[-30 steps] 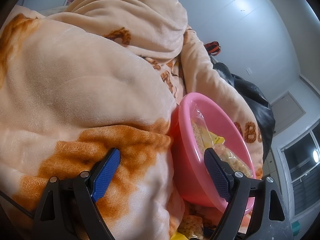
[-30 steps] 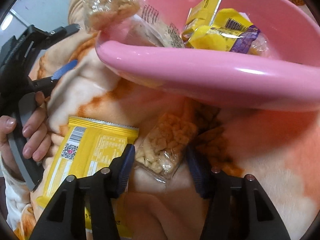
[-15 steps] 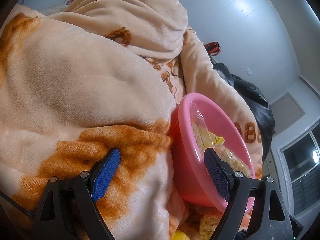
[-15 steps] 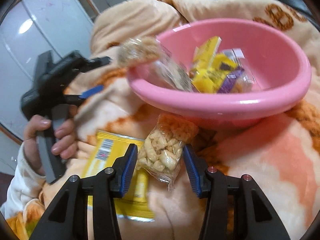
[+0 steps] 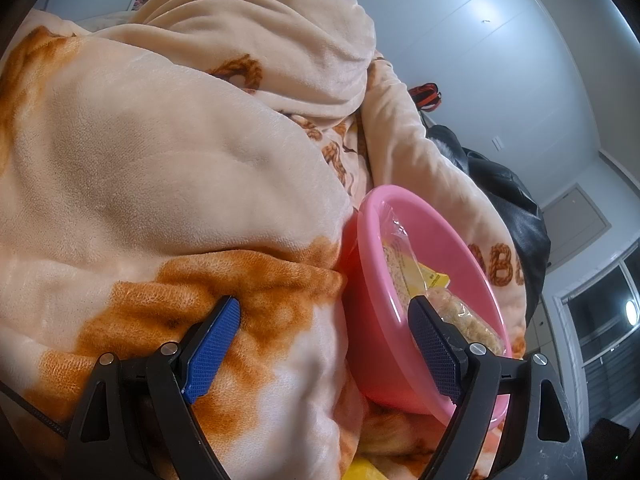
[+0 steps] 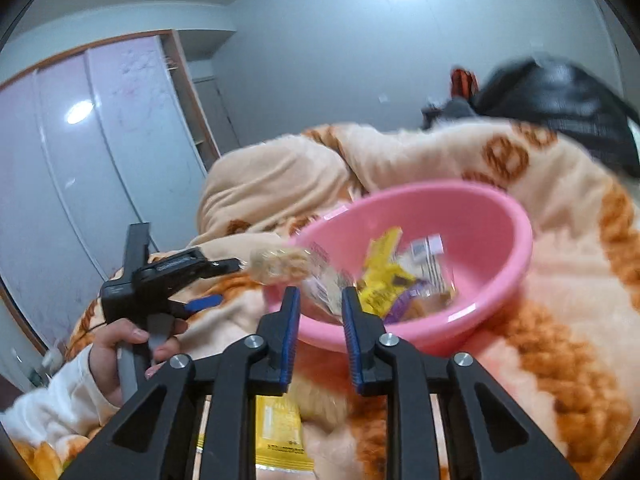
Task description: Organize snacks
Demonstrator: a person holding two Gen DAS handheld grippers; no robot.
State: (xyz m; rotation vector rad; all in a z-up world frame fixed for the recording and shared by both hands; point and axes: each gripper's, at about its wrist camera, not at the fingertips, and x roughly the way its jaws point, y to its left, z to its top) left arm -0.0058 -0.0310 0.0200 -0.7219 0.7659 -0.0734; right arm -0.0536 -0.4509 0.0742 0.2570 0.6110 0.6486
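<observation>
A pink bowl (image 6: 472,240) sits tilted on an orange and cream blanket (image 6: 560,340). It holds several snack packets, among them a yellow one (image 6: 380,280) and a clear puffed-snack bag (image 6: 280,266) over its left rim. My right gripper (image 6: 318,312) is raised in front of the bowl, its jaws narrowed around a clear snack bag (image 6: 322,294); the view is blurred. A yellow packet (image 6: 280,432) lies on the blanket below it. My left gripper (image 5: 324,332) is open and empty, resting on the blanket (image 5: 160,160) beside the bowl (image 5: 440,240).
A black jacket (image 6: 560,100) lies behind the blanket at the back right. A wardrobe with pale sliding doors (image 6: 80,152) stands at the left. The left hand with its gripper (image 6: 160,280) is left of the bowl.
My right gripper closed on the clear snack bag and lifted it off the blanket towards the bowl. The left gripper has not moved.
</observation>
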